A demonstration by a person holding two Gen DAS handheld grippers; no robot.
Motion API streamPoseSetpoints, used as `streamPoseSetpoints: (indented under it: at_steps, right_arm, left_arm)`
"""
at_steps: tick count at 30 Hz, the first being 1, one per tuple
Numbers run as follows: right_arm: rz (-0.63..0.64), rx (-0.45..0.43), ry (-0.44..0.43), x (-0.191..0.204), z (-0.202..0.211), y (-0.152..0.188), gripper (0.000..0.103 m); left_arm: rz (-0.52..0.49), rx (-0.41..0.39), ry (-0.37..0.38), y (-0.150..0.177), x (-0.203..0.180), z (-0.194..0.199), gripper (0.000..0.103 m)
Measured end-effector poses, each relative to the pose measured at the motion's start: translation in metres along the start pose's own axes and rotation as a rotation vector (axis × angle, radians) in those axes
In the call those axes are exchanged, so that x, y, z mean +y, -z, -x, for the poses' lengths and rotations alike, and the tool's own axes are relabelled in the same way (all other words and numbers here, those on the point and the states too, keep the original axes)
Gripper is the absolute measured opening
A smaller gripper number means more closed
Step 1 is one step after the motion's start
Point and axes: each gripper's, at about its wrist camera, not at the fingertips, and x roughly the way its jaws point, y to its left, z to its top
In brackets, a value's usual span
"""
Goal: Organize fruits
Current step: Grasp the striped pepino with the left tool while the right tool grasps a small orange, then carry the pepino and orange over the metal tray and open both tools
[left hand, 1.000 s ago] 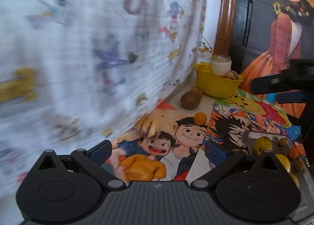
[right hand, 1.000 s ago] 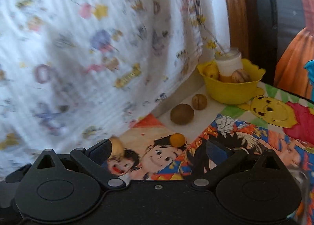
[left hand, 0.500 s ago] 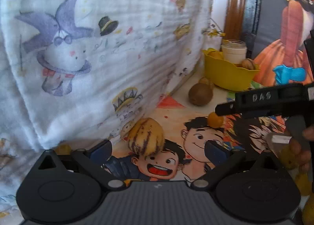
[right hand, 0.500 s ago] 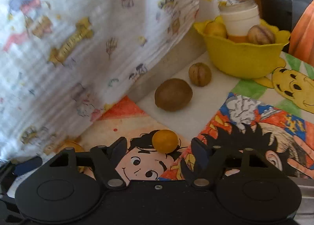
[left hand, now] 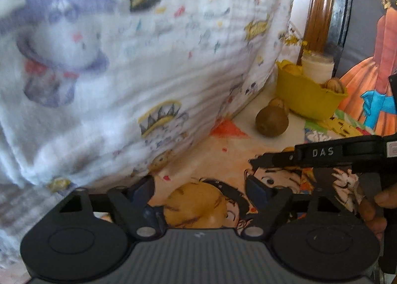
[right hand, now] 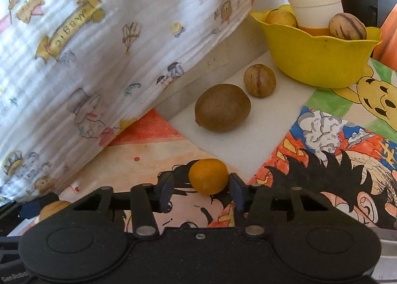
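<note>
Closing on two fruits near the bench's blanket-draped edge: right gripper [right hand: 199, 191] jaws around the small, firm, light round orange fruit [right hand: 208, 176], left gripper [left hand: 199, 188] around the softer, bruisable streaked yellow fruit [left hand: 196, 205], neither squeezed yet; best held across the middle.

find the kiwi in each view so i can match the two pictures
Left wrist view: the kiwi lies right of centre, on the white strip in front of the yellow bowl, with a striped fruit behind it.
Right wrist view: the kiwi lies at centre, beyond the right gripper.
Shared landmark: the yellow bowl holding the white jar.
</note>
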Motion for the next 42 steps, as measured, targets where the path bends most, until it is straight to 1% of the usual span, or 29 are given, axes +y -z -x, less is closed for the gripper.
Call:
streamPoseSetpoints:
  at_steps: [2,5,9,11,12,13,16,21,23,27,29,34,42]
  right_arm:
    - [0.004,-0.009,0.001,-0.001,-0.001,0.001,0.047]
    - [0.014,-0.017,0.007,-0.001,-0.002,0.0,0.046]
    - [0.013,-0.025,0.005,-0.001,-0.006,0.0,0.046]
    - [0.016,-0.03,0.01,-0.001,-0.006,0.0,0.044]
    - [0.02,-0.032,0.015,-0.001,-0.006,0.001,0.042]
    - [0.023,-0.035,0.02,-0.001,-0.005,0.002,0.04]
    - [0.021,-0.037,0.025,-0.001,-0.005,0.002,0.037]
    - [0.003,-0.025,0.018,0.0,-0.002,0.003,0.037]
    - [-0.003,-0.01,0.003,0.001,0.003,0.005,0.037]
    - [-0.015,0.0,-0.029,0.004,0.02,0.011,0.037]
    - [-0.033,0.0,-0.05,0.005,0.032,0.013,0.037]
    - [-0.05,-0.026,-0.092,0.007,0.073,0.02,0.037]
    - [-0.042,-0.092,-0.098,0.002,0.148,0.038,0.037]
  left_arm:
    - [0.008,0.025,0.004,0.002,0.001,-0.005,0.075]
    - [0.008,0.043,0.003,0.008,0.002,-0.009,0.075]
    - [-0.007,0.027,-0.003,0.011,0.001,-0.008,0.074]
    - [0.001,0.025,0.0,0.01,0.003,-0.007,0.074]
    - [0.005,0.024,-0.002,0.01,0.003,-0.007,0.073]
    - [0.006,0.021,-0.008,0.01,0.003,-0.007,0.069]
    - [0.01,0.013,-0.029,0.011,0.005,-0.007,0.057]
    - [0.015,0.014,-0.015,0.011,0.004,-0.006,0.056]
    - [0.021,0.027,0.008,0.011,0.002,-0.004,0.055]
    - [0.032,0.051,0.039,0.015,-0.001,0.005,0.055]
    - [0.035,0.051,0.047,0.015,-0.003,0.012,0.055]
    - [0.031,0.023,0.059,0.012,-0.013,0.041,0.055]
    - [0.005,-0.023,0.096,0.012,-0.042,0.094,0.055]
